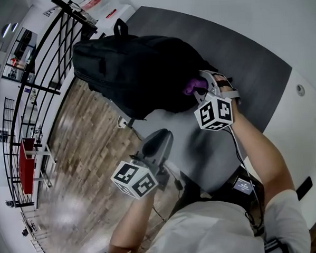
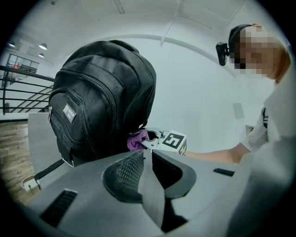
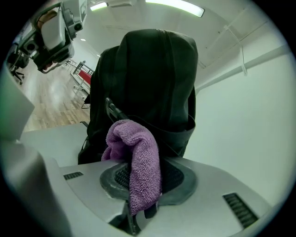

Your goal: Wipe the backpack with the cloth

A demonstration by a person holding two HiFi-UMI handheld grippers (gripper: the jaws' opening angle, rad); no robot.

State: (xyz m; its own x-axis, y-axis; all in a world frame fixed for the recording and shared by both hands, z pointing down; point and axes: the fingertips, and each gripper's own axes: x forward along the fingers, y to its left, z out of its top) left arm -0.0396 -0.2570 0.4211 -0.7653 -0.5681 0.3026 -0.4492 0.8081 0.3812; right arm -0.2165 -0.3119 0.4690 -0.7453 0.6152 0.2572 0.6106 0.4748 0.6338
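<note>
Backpack point(image 2: 97, 115): black woven nylon, rounded dome shape with zipped pockets, standing upright on smooth grey table point(image 1: 250, 65), long axis vertical, carry handle on top. Right gripper point(image 1: 201, 89) pinches a purple, nubby terry cloth point(image 3: 138, 162), bunched into a soft fold against the backpack's lower side. Left gripper point(image 2: 145, 155) sits back from the backpack's pocket face, ribbed pads drawn close together, empty

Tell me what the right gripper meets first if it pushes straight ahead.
The black fabric backpack: it stands directly ahead of the right gripper, whose clamped purple terry cloth would touch it first. Whether it already touches is unclear.
</note>
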